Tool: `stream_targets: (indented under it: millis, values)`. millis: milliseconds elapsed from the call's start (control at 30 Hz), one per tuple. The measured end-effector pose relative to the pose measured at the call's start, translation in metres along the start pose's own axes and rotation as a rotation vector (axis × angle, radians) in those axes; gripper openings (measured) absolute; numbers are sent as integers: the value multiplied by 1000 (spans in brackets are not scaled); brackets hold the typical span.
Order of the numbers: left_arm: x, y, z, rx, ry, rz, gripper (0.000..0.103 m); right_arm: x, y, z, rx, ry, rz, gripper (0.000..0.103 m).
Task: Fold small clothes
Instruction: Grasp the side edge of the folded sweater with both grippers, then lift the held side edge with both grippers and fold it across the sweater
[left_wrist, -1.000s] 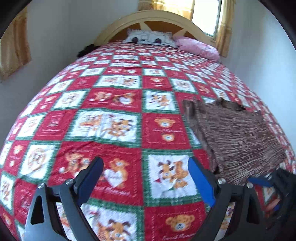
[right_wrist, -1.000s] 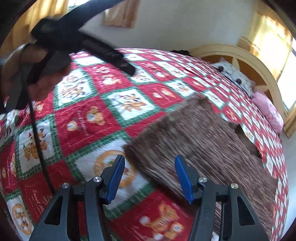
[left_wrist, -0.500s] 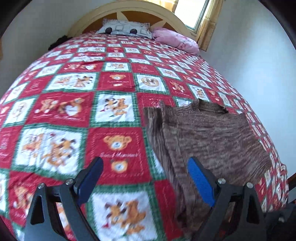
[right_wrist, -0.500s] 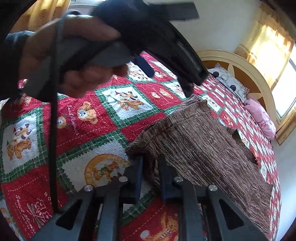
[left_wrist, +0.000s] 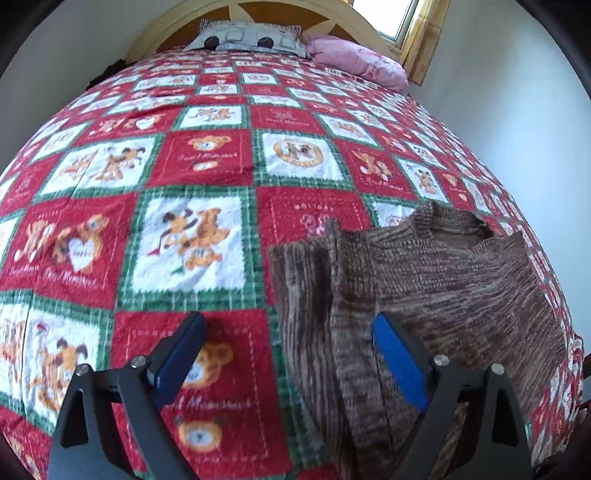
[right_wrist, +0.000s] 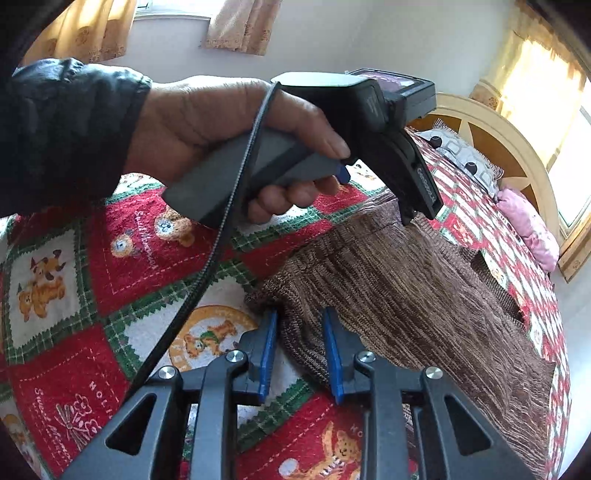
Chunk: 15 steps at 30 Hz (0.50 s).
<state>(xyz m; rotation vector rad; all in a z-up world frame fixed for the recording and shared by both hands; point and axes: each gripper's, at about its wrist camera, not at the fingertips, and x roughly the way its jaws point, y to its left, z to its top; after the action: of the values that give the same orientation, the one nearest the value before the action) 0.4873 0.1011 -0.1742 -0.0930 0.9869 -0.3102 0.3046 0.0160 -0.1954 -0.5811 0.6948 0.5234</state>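
Observation:
A brown knit sweater (left_wrist: 443, 288) lies flat on the bed, neck towards the headboard, with one sleeve folded in along its left side. My left gripper (left_wrist: 290, 354) is open wide just above that left edge, its right pad over the knit and its left pad over the bedspread. In the right wrist view a hand holds the left gripper (right_wrist: 421, 212) over the sweater's far edge. My right gripper (right_wrist: 299, 343) has a bunched corner of the sweater (right_wrist: 406, 288) between its blue pads. Its jaws are opening slightly, and the knit still touches both pads.
The red, white and green teddy-bear bedspread (left_wrist: 192, 243) covers the whole bed. A grey patterned pillow (left_wrist: 251, 37) and a pink pillow (left_wrist: 354, 59) lie by the wooden headboard. A wall runs close along the bed's right side. A black cable (right_wrist: 221, 236) hangs from the left gripper's handle.
The left gripper swung right across the bed and lowered, still open, from bare bedspread to the sweater's left edge. The right gripper closed on the sweater's corner, then widened a little.

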Motion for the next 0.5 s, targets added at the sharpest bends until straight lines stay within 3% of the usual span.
stream_targets:
  millis: [100,167,200,267,300,500]
  values:
    - [0,-2,4,16,-1,-31,71,1,-3,2,7,-3,23,10]
    - [1,-1,5,14,0,-60,51,0,-6,1,17,-6,29,7]
    - [2,-1,6,6,6,-85,33,-1,-8,1,28,-7,34,7]
    - [3,0,7,-17,12,-93,23,-6,-10,-2,43,-14,41,6]
    - [3,1,7,-28,11,-114,12,-10,-12,-3,48,-21,40,6]
    - [-7,9,11,-155,-1,-190,10,-33,-47,-12,151,-64,42,5]
